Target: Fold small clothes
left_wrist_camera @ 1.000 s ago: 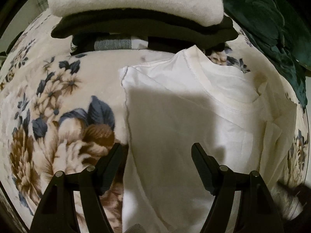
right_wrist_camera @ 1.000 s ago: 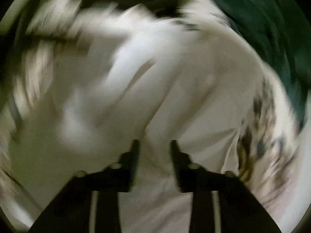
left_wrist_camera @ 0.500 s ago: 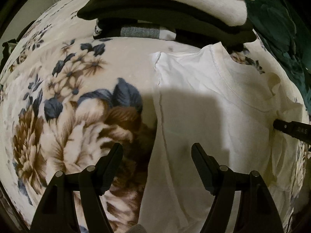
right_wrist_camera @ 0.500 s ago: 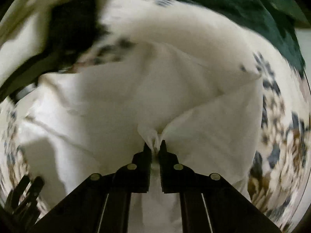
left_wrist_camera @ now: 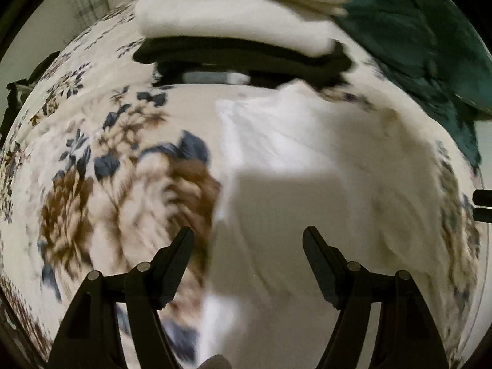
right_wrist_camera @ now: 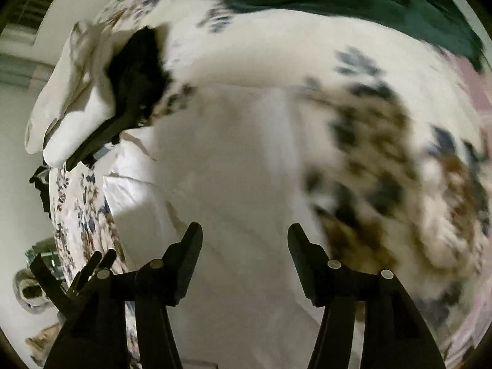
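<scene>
Floral blanket (left_wrist_camera: 101, 166) covers pretty much the whole bed, with a dark green cover (left_wrist_camera: 415, 46) bunched at the far edge. White tee (left_wrist_camera: 307, 166) lies flat mid-bed, just in front of a folded stack (left_wrist_camera: 240, 30). Left hand-held gripper (left_wrist_camera: 248, 236) hangs wide open over it, nothing pinched. Right hand-held gripper (right_wrist_camera: 245, 232) jaws are opening, empty, above the tee.

Left gripper (left_wrist_camera: 248, 240), right gripper (right_wrist_camera: 245, 236): matte black wedge fingers on forked black arms with silver pivot pins.

Right tool (right_wrist_camera: 245, 240) opening, empty, above white shirt (right_wrist_camera: 233, 166).
</scene>
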